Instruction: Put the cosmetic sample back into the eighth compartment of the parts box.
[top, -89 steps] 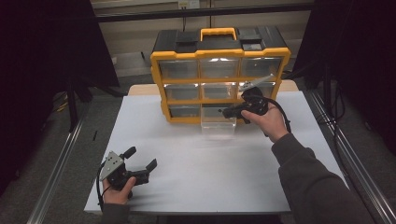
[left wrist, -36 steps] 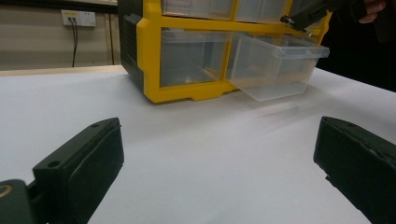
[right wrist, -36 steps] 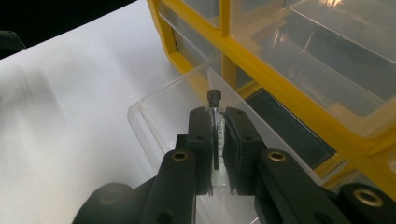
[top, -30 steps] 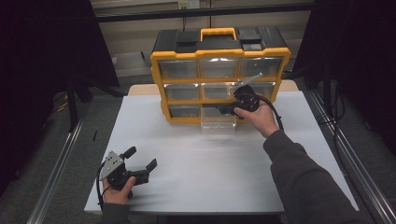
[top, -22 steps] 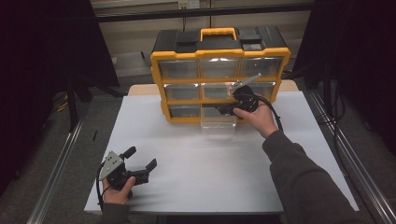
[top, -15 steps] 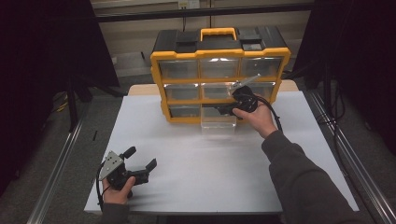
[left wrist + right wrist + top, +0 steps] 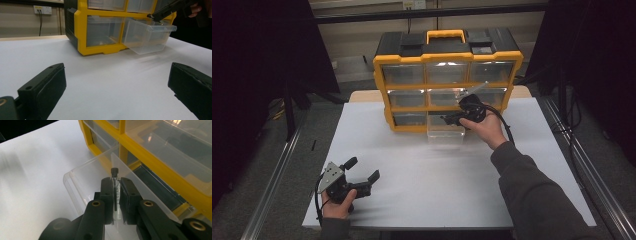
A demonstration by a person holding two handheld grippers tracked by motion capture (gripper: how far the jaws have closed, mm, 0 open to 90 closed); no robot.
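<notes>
Yellow-framed organiser (image 7: pixel 447 80) with black top, yellow handle and clear drawers, standing at the far side of the white worktop (image 7: pixel 437 175), well ahead of the left tongs (image 7: pixel 362 172). Bottom-middle clear drawer (image 7: pixel 445 134) pulled out toward the near edge, directly under the right tongs (image 7: pixel 448 119).

Right tongs closed narrow on a small glass vial (image 7: pixel 114 192) with a black cap (image 7: pixel 114 171); vial pinched between the two black pads, cap end poking out past the tips, faint lettering along the glass. Vial held above the open drawer's interior, just inside its front wall; whether touching the drawer floor, cannot tell. Right hand (image 7: pixel 486 127) wrapped round the tool, cable looping off to its right, sleeve running back to the bottom edge of the high view.

Left tongs spread wide, nothing between them, resting low near the front left corner of the worktop, held in the left hand (image 7: pixel 337 202). From the left gripper view, both black pads far apart at the bottom corners, bare white surface between, organiser and pulled-out drawer straight ahead, right tongs' tip at the drawer's rim.
</notes>
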